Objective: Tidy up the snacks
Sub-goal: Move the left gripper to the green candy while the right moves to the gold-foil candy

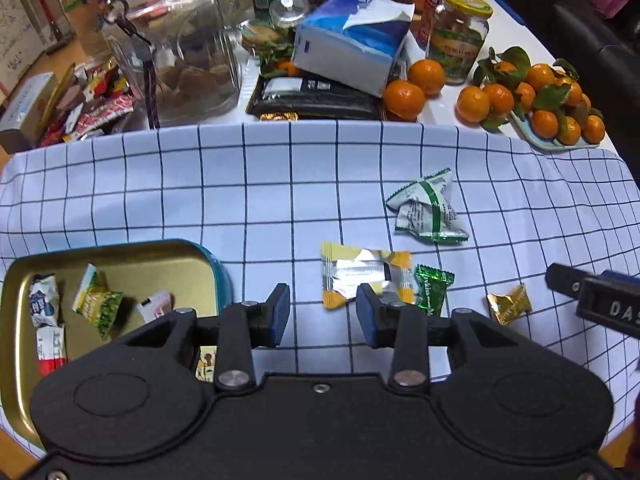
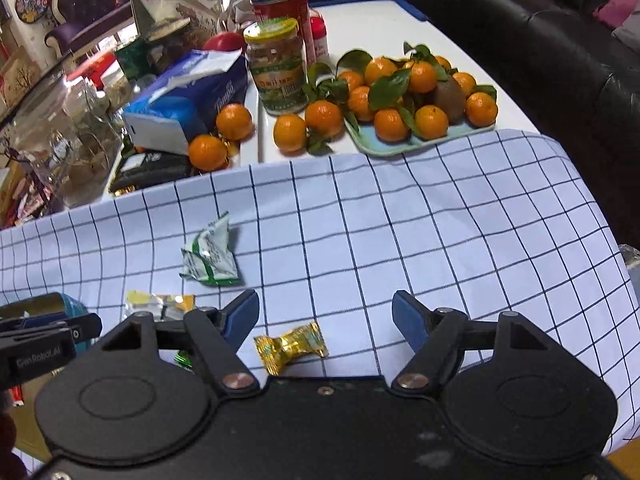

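On checked cloth (image 1: 200, 184), loose snacks: yellow packet (image 1: 366, 274) just beyond left gripper (image 1: 322, 312), jaws apart and empty; gold candy (image 2: 290, 346) below right gripper (image 2: 324, 318), jaws wide, nothing clamped. Beside yellow packet, green candy (image 1: 434, 290); farther off, green-white packet (image 1: 430, 208). At left, gold tin (image 1: 160, 260) holding wrapped snacks; behind cloth, glass jar (image 1: 180, 40), tissue box (image 1: 348, 40), mandarins (image 1: 544, 96) on white table (image 2: 372, 24).

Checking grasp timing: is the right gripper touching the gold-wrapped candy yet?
Apart. In the right wrist view the gold-wrapped candy lies on the checked cloth between the right gripper's open jaws, cloth showing on both sides.
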